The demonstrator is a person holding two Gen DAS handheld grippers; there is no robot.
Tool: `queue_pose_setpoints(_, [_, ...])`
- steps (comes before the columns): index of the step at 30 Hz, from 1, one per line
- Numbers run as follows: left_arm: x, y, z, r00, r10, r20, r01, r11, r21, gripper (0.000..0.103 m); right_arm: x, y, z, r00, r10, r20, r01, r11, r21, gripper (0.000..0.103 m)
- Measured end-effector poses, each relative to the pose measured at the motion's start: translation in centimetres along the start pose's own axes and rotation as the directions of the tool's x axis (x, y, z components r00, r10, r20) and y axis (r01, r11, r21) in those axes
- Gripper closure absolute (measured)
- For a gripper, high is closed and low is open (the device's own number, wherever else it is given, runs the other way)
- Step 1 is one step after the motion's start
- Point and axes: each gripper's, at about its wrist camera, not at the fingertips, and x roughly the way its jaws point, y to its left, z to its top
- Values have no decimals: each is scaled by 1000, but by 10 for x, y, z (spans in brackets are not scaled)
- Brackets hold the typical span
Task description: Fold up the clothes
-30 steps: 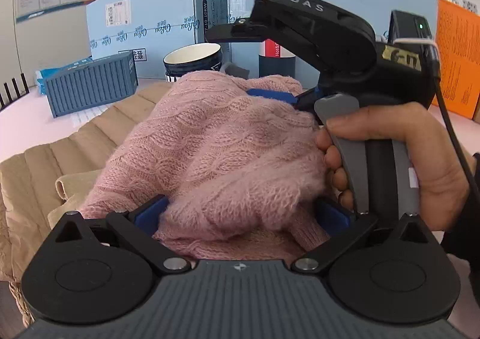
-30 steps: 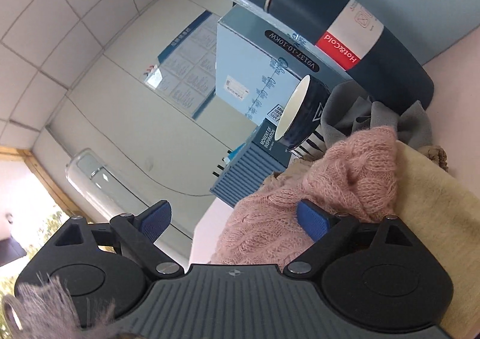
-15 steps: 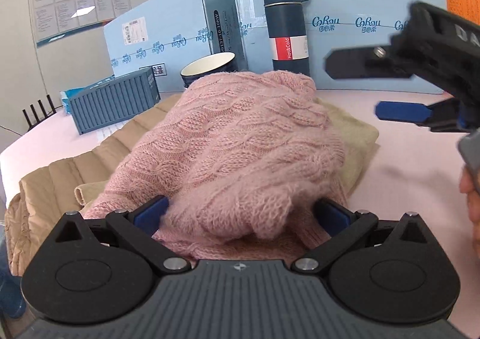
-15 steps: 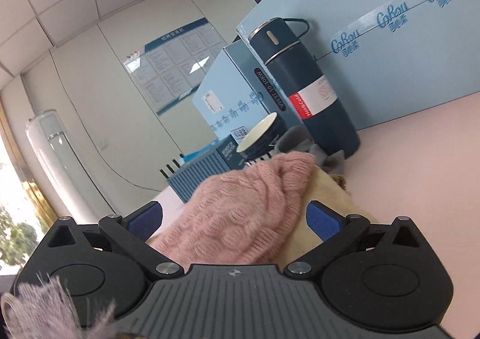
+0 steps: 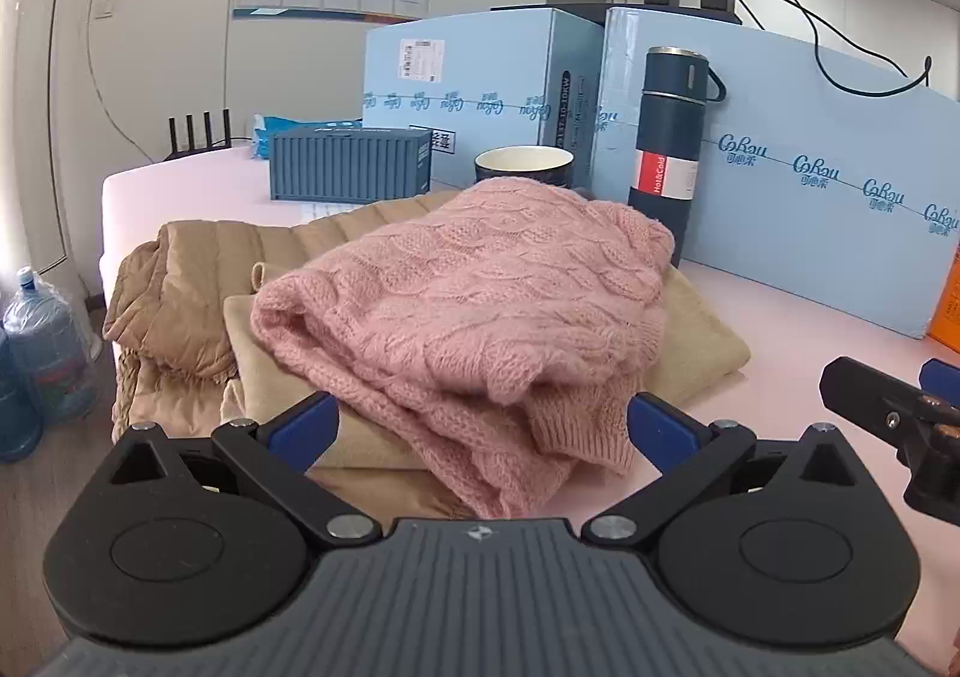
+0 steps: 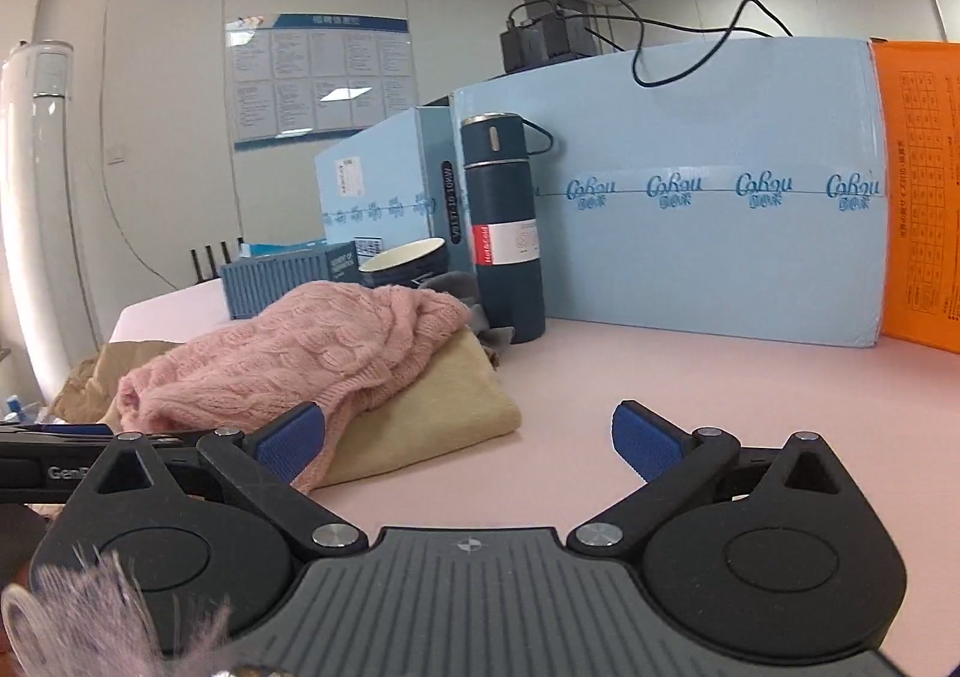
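Withdrawn from the pink sweater (image 5: 474, 305) since a second ago, the right gripper (image 6: 468, 440) is now seen over bare pink table (image 6: 690, 377), its jaws spread wide with nothing between them. The left gripper (image 5: 480, 428) is likewise spread; the sweater's near hem lies between its blue pads (image 5: 303, 428) but is not pinched. The sweater is found folded into a soft mound on a folded beige garment (image 5: 702, 347), itself beside a quilted tan jacket (image 5: 180, 287), presumably stacked so that finished pieces are kept together. A chunky cable knit with a ribbed hem is shown, fuzzy and yielding; the beige piece is smoother and flatter. Behind the pile, a dark flask (image 5: 669, 149) and a cup (image 5: 522, 164) are set against pale blue boxes (image 6: 708, 197), well clear of the working area.
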Motion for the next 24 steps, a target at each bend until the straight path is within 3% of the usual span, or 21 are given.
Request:
queue_pose_setpoints(7, [-14, -8, -8, 997, 68, 43, -69, 998, 3, 0, 6, 11, 2, 998, 22, -59, -26, 997, -67, 0])
queue_pose_setpoints(14, [-15, -14, -9, 992, 117, 55, -118, 993, 13, 0, 8, 8, 1, 997, 34, -73, -37, 998, -40, 0])
queue_pose_setpoints(24, [-11, -18, -9, 984, 157, 86, -159, 987, 14, 0, 14, -5, 0, 991, -53, -120, 57, 998, 29, 0])
